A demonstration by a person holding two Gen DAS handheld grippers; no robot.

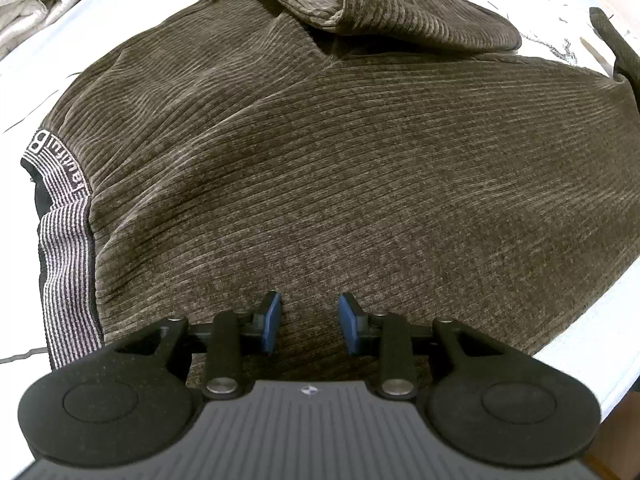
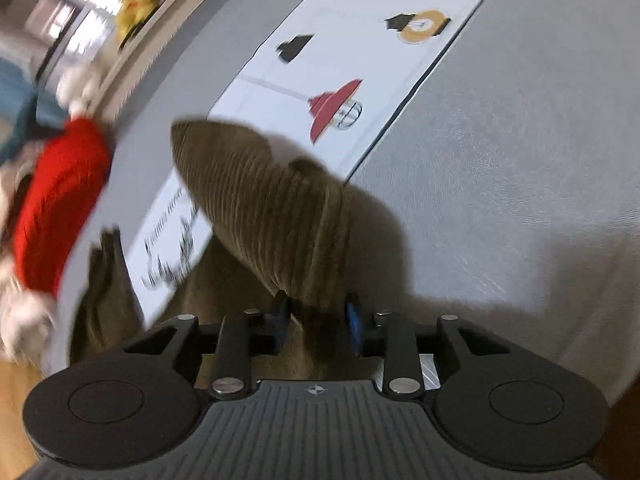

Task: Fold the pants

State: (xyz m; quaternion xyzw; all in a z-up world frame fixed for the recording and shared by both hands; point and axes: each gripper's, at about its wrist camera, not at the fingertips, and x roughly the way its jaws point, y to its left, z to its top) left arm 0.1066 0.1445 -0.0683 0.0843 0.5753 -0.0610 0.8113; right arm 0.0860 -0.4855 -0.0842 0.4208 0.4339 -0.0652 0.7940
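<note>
Brown corduroy pants (image 1: 340, 160) lie spread over the bed, with a grey striped waistband (image 1: 68, 264) at the left edge and a folded-over flap at the top. My left gripper (image 1: 308, 322) hovers low over the near part of the pants, jaws open and empty. In the right wrist view my right gripper (image 2: 318, 328) is closed on a bunched end of the pants (image 2: 272, 208), which rises lifted above the bed; the view is motion-blurred.
A white sheet with printed lamps (image 2: 352, 60) and a grey cover (image 2: 520, 160) lie under the pants. A red garment (image 2: 60, 200) and white laundry (image 1: 36, 0) sit at the left. The bed edge and wooden floor (image 2: 16, 420) show at lower left.
</note>
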